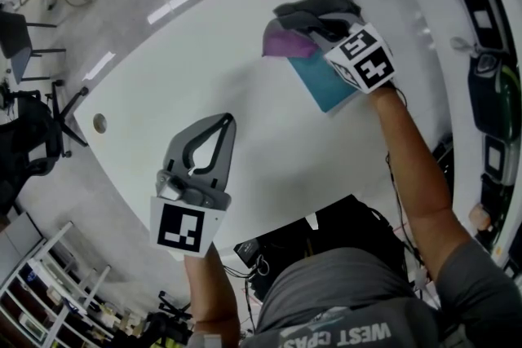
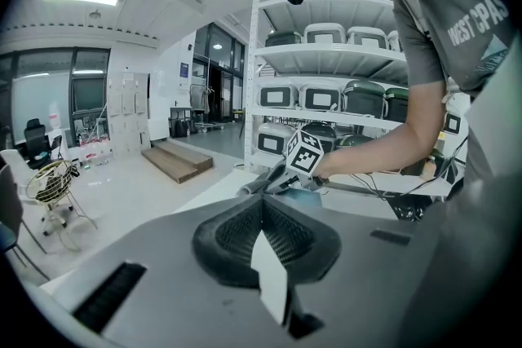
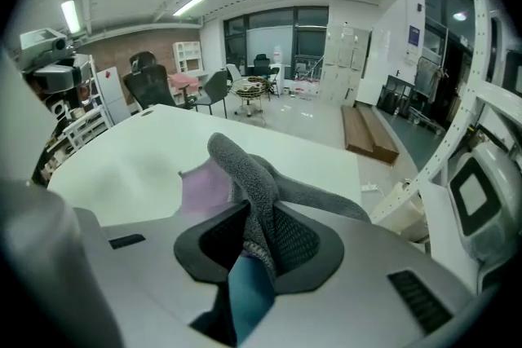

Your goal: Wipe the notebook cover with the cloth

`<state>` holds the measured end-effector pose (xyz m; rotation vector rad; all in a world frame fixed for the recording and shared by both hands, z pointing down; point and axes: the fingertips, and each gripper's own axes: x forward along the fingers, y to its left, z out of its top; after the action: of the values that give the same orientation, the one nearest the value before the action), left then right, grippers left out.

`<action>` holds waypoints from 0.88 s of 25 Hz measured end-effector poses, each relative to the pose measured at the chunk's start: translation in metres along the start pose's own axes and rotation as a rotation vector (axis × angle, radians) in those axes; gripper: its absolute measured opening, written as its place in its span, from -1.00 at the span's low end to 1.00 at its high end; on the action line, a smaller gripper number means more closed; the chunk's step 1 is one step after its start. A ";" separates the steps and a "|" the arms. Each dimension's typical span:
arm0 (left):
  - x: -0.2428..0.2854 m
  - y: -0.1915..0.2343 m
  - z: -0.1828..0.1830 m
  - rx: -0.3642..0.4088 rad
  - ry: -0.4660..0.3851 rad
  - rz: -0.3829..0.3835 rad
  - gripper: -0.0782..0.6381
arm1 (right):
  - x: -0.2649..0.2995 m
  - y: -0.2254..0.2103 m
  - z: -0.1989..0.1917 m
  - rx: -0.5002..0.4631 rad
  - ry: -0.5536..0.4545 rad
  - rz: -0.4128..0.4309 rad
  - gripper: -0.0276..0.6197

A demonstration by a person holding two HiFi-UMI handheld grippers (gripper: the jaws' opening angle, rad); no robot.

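Notebook point(image 1: 330, 85) with a teal cover lay flat on the white counter point(image 1: 204, 69), the counter's far edge just beyond it. Directly above the notebook, the right gripper point(image 1: 318, 27) had its jaws clamped on a bunched grey cloth point(image 1: 314, 11), with folds standing up past the jaw tips. A purple patch point(image 1: 285, 43) showed at the notebook's far-left corner. It could not be told whether this was part of the cloth or of the notebook.

The left gripper point(image 1: 224, 122) hovered well to the near left of the notebook, its jaws closed together on nothing.

The wipe would probably go best with the cloth's loose bulk pressed flat against the cover, so that cloth and not jaw tips met the surface. Even, overlapping strokes along the cover would suit. The notebook looked light enough to slide, so the idle left gripper could pin its near-left corner first.
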<state>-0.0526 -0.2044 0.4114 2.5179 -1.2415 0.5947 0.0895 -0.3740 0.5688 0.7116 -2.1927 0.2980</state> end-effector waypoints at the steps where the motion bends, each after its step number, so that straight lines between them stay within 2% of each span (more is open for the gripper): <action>1: 0.001 -0.002 0.000 0.000 -0.001 -0.001 -0.78 | -0.004 -0.012 -0.005 0.016 0.005 -0.023 -0.60; 5: 0.003 -0.006 0.006 0.009 0.004 -0.011 -0.78 | -0.019 -0.058 -0.022 0.083 0.027 -0.108 -0.60; 9: 0.010 -0.003 0.014 0.021 0.027 -0.023 -0.78 | -0.017 -0.077 -0.021 0.106 0.039 -0.116 -0.60; 13: 0.017 -0.007 0.014 -0.002 0.050 -0.020 -0.78 | -0.008 -0.061 -0.009 0.055 0.025 -0.065 -0.61; 18: 0.016 -0.014 0.016 0.027 0.000 -0.022 -0.78 | -0.001 -0.008 0.003 -0.041 -0.016 0.019 -0.61; 22: 0.009 -0.012 0.015 0.048 -0.019 -0.018 -0.78 | 0.000 -0.002 0.002 -0.025 -0.028 0.025 -0.61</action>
<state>-0.0345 -0.2099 0.4021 2.5766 -1.2245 0.6043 0.0892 -0.3767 0.5678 0.6789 -2.2297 0.2740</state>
